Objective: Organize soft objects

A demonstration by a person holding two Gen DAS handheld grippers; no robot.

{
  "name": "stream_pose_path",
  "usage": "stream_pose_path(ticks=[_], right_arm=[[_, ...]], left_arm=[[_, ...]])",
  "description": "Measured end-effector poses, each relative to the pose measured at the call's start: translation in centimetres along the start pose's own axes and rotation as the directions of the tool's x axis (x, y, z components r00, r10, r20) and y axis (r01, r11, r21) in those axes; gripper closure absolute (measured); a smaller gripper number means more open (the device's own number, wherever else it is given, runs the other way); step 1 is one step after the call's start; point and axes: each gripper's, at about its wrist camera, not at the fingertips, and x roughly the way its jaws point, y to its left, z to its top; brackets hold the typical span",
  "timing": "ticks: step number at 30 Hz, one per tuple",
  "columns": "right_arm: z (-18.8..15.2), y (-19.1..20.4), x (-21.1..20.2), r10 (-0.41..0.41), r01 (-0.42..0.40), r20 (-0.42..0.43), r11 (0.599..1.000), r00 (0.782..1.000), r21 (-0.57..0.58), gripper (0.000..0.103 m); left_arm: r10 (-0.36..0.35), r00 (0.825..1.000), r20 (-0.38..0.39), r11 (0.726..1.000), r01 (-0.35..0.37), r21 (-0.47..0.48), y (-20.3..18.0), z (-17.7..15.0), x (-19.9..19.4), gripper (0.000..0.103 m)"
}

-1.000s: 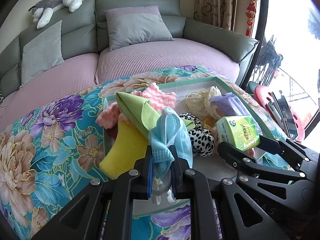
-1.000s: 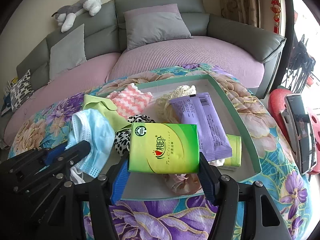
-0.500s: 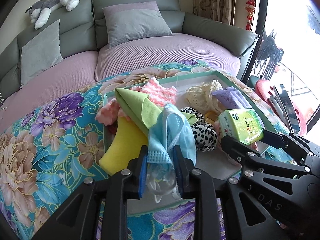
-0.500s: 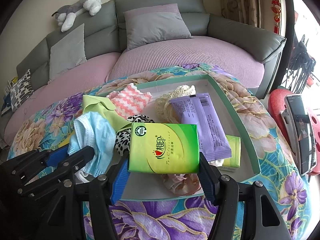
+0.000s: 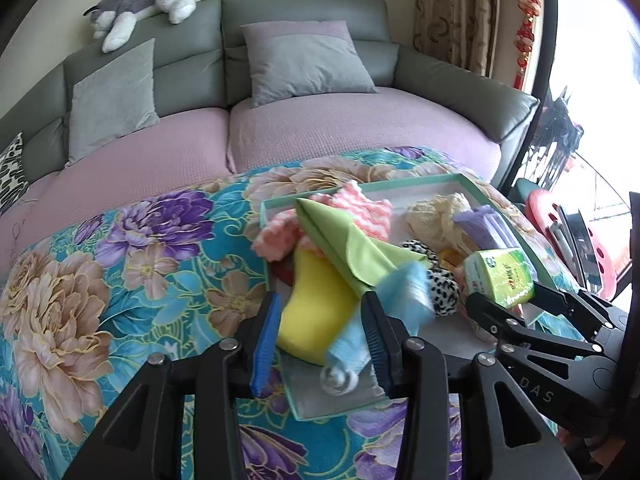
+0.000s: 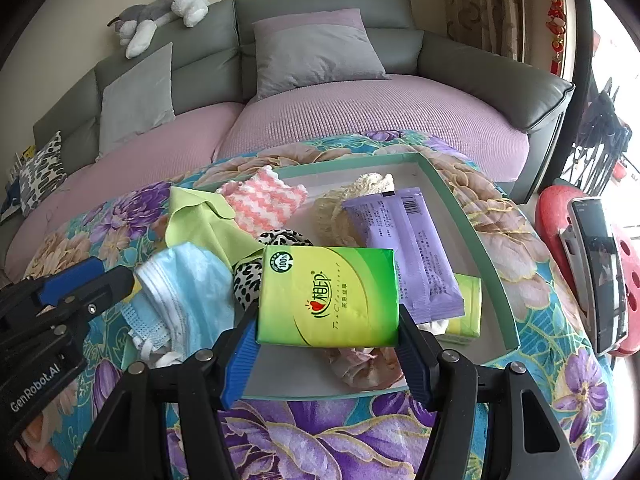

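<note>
Tray (image 6: pixel 502 280) mostly filled: cloths, pouch, mask (image 6: pixel 188 296) at its 8 o'clock beside my spread left hand-held gripper (image 5: pixel 324 320); my right hand-held gripper (image 6: pixel 328 344) pinches the tissue pack (image 6: pixel 328 296) above centre, unplaced.

Desk (image 6: pixel 320 432) under my fingers wears a floral cloth (image 5: pixel 120 264); a shallow teal-rimmed tray (image 6: pixel 486 256) sits directly on it, piled with soft stuff.
</note>
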Motion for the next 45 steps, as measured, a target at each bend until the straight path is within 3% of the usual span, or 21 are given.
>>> stream_pose_path(ticks=[9,11,12,17,21,26,32,45], right_arm=[[0.0,0.6,0.5,-0.016,0.015,-0.015,0.999,1.0,-0.03,0.037],[-0.1,0.7,0.6,-0.022,0.022,-0.02,0.999,1.0,-0.035,0.035],[-0.1,0.8,0.7,-0.025,0.024,-0.024,0.999,0.999,-0.039,0.034],[-0.1,1.4,0.8,-0.048,0.045,-0.036,0.997,0.998,-0.069,0.018],[-0.2,2.0,0.8,-0.06,0.056,-0.043,0.994,0.997,-0.091,0.012],[-0.5,2.3,0.7,-0.077,0.072,-0.049,0.993,0.996,-0.094,0.001],[-0.9,2.8,0.1,-0.08,0.076,-0.045,0.993,0.996,-0.086,0.0],[-2.8,4.9,-2.8,-0.073,0.069,-0.027,0.992,0.997,-0.106,0.0]], left_arm=[[0.048,0.998,-0.035,0.997,-0.051,-0.066,2.0,-0.3,0.8,0.058],[0.059,0.997,-0.039,0.995,-0.062,-0.084,2.5,-0.4,0.9,0.04],[0.068,0.997,-0.039,0.993,-0.071,-0.094,2.7,-0.4,0.9,0.026],[0.11,0.993,-0.043,0.986,-0.114,-0.124,3.9,-0.6,1.2,0.016],[0.154,0.987,-0.055,0.976,-0.161,-0.146,4.9,-1.1,1.6,0.008],[0.186,0.98,-0.076,0.965,-0.197,-0.172,6.0,-1.8,1.9,0.007],[0.22,0.971,-0.092,0.952,-0.234,-0.199,7.2,-3.0,1.5,0.007],[0.197,0.978,-0.074,0.958,-0.208,-0.199,7.6,-5.5,-1.3,0.007]])
